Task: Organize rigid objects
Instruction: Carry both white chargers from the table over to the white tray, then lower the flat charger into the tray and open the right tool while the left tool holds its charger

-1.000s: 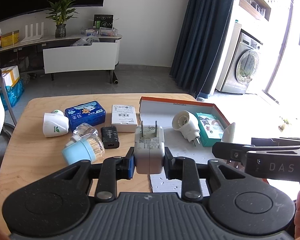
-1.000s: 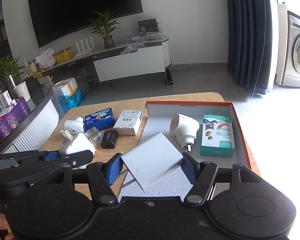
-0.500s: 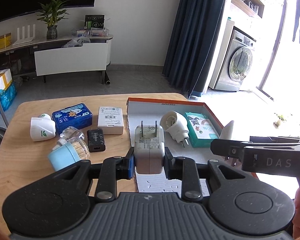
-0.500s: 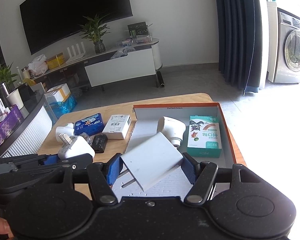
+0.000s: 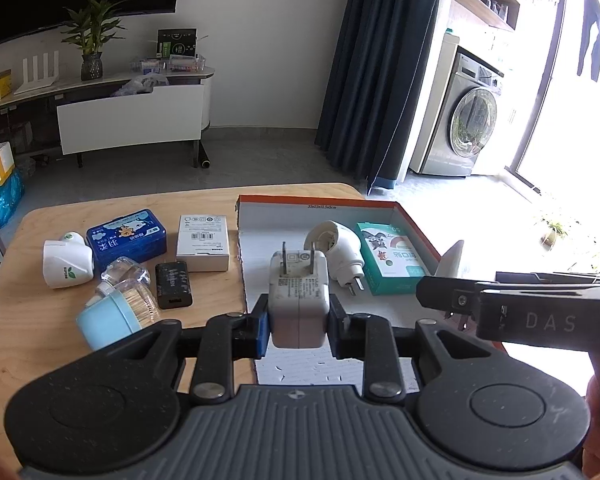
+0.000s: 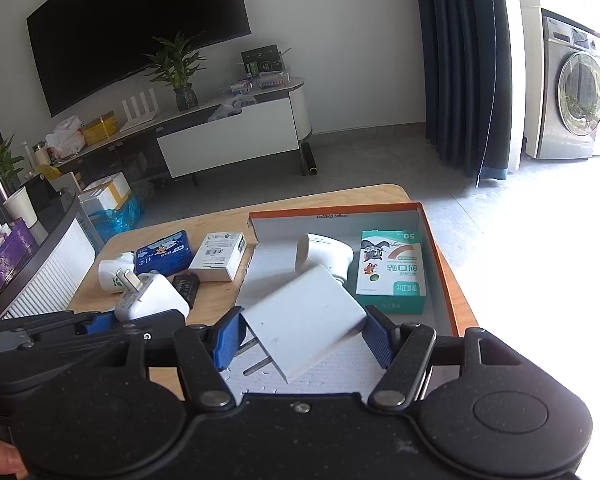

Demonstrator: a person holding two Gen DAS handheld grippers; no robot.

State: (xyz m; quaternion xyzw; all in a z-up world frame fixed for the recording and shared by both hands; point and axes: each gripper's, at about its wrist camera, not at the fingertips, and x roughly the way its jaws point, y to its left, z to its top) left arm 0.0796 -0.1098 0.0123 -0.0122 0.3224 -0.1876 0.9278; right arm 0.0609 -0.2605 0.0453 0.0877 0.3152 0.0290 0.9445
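The small charger [image 5: 299,300] was clamped prongs-forward in the left gripper [image 5: 299,326] and the flat adapter [image 6: 306,322] was gripped askew in the right gripper [image 6: 304,334], the orange-rimmed box [image 5: 414,228] being found just ahead, nearer the right

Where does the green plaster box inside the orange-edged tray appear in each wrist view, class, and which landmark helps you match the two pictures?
Left wrist view: green plaster box lies right of centre, in the tray beside the white plug-in device.
Right wrist view: the box lies right of centre, against the tray's right wall.
Shared landmark: the orange-edged tray.
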